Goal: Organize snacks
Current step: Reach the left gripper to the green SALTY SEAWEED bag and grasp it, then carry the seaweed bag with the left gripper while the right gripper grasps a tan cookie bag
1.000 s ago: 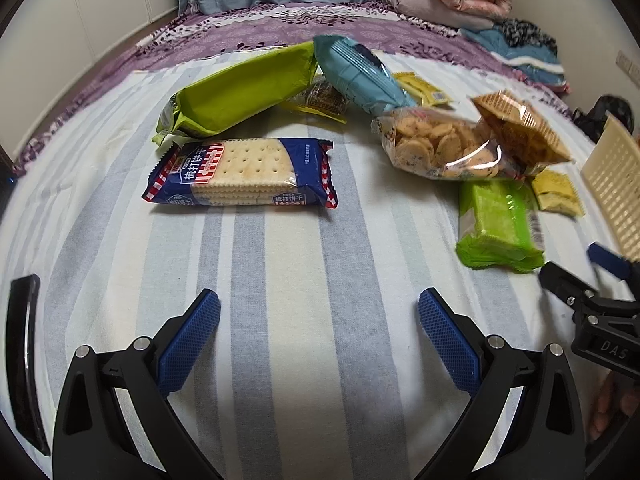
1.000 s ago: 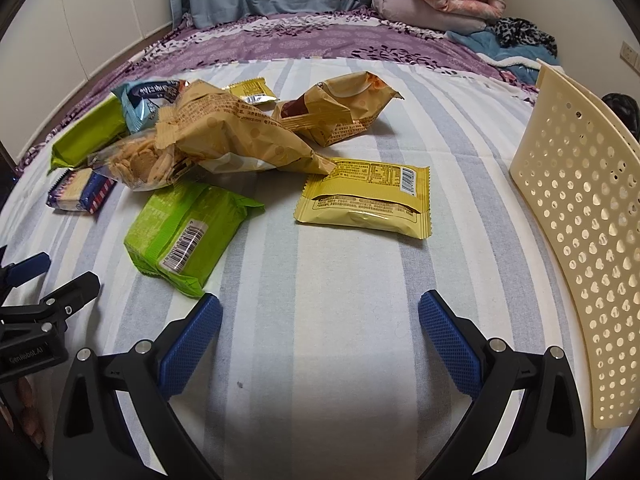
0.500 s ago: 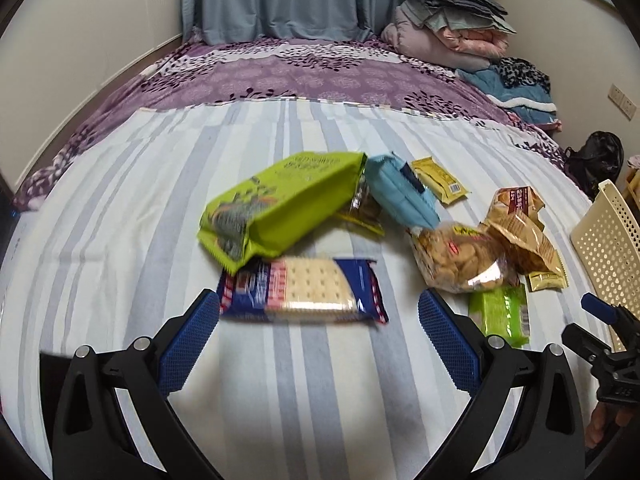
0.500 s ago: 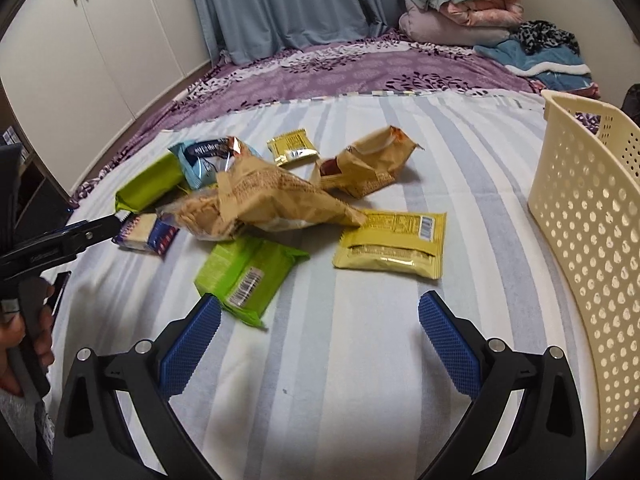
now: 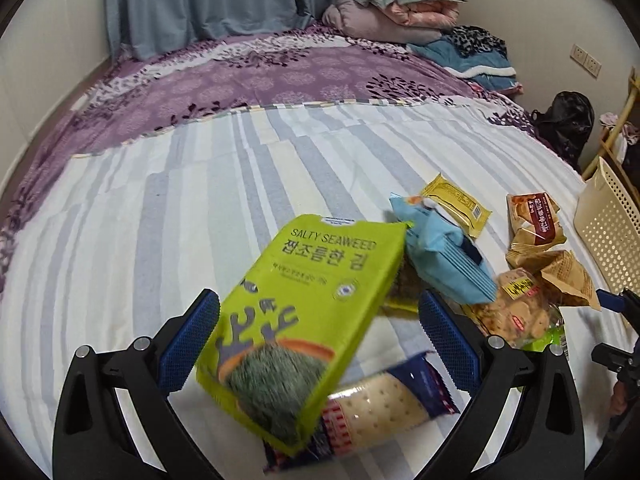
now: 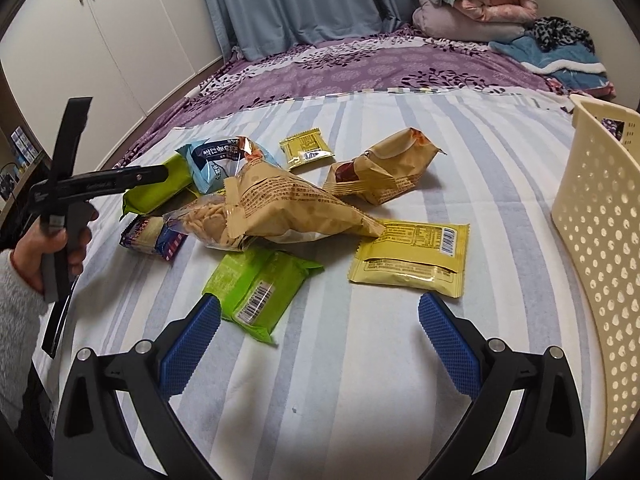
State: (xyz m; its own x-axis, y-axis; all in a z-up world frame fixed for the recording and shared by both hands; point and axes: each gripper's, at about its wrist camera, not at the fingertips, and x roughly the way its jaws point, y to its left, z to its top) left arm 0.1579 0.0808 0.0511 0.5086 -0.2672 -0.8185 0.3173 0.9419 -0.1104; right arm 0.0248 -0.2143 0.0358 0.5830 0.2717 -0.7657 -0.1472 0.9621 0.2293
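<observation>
1. Left wrist view: the left gripper (image 5: 318, 344) has its jaws spread wide, with the lime seaweed pack (image 5: 298, 326) filling the gap between the blue pads (image 5: 188, 342); whether either pad touches the pack cannot be told.
2. The seaweed pack lies tilted over the cracker pack (image 5: 380, 412), which sits on the striped sheet (image 5: 160, 216).
3. Just to the right are a light blue bag (image 5: 444, 256), a small yellow packet (image 5: 456, 204) and a clear biscuit bag (image 5: 516, 312).
4. The cream basket (image 5: 610, 220) stands at the right edge, apart from the pile.
5. Right wrist view: the right gripper (image 6: 318, 344) is wide open and holds nothing, above bare sheet.
6. Just ahead lie a green wrapped pack (image 6: 260, 288) and a flat yellow pouch (image 6: 412, 256).
7. A large tan bag (image 6: 288, 204) lies over the biscuit bag, near a brown bag (image 6: 380, 172).
8. At the left, a hand (image 6: 44, 248) grips the other tool's handle.
</observation>
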